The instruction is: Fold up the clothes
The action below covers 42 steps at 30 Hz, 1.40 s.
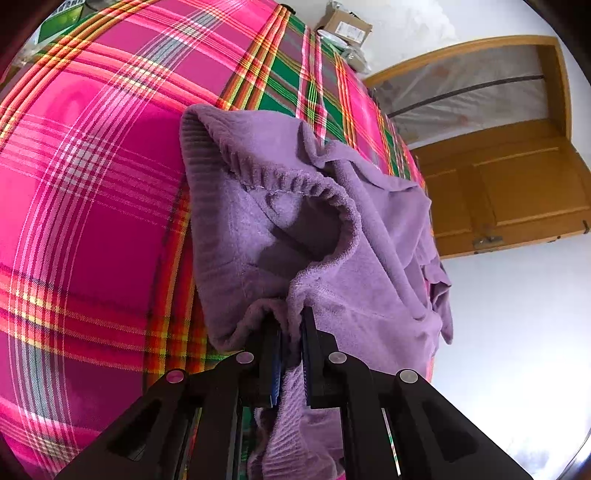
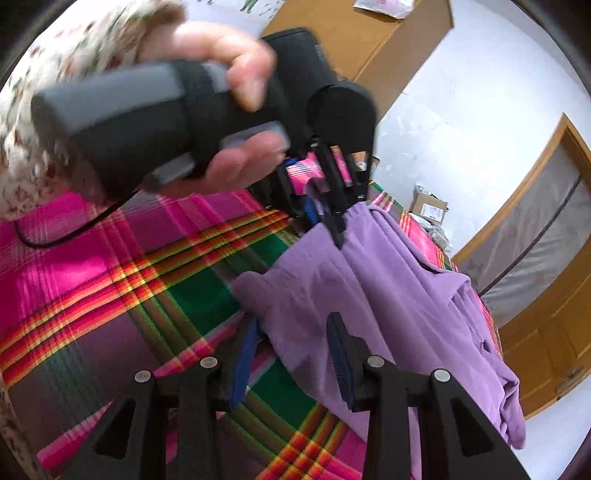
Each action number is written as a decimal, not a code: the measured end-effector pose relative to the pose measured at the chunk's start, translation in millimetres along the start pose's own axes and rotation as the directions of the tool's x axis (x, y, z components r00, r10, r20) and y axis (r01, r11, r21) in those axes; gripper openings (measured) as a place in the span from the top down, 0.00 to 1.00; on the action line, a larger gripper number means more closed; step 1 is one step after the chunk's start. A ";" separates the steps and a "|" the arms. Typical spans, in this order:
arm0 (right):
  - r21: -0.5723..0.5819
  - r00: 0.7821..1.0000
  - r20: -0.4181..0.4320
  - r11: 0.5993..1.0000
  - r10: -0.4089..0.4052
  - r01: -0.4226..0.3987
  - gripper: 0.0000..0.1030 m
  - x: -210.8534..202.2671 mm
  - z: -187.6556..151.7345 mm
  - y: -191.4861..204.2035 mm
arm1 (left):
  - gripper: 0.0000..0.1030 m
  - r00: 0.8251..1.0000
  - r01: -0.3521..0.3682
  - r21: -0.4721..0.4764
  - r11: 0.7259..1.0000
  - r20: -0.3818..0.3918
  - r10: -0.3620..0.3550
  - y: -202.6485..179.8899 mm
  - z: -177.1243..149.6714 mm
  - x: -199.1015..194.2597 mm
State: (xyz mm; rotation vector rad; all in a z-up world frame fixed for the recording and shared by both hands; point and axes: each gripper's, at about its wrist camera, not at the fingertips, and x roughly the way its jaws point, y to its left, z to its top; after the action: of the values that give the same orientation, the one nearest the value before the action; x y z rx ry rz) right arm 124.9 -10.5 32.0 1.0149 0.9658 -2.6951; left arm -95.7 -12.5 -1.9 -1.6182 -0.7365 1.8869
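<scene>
Broad stretches of the plaid bed point(image 1: 92, 184) lie bare to the left of the purple garment point(image 1: 332, 240), leaving tongs free passage there. The garment bunches along the bed's right edge and hangs over it, blocking that side. In the right wrist view the left tongs point(image 2: 325, 218), pinched on the garment's far edge, and the hand point(image 2: 236, 110) holding them fill the space above the bed. Boxes point(image 1: 345, 26) crowd the far corner. A door point(image 1: 517, 184) stands beyond the bed.
</scene>
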 end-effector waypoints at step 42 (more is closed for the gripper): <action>0.018 0.878 0.171 0.889 0.448 -0.457 0.99 -29.6 92.3 71.3 | 0.91 0.987 -0.058 -0.056 0.997 0.146 0.066 82.1 -36.7 -120.4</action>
State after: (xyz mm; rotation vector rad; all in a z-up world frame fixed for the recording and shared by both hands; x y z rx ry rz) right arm 118.0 -125.7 66.0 0.8788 0.5379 -2.3734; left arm -47.8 -153.5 18.7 -1.5610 -0.8105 2.0658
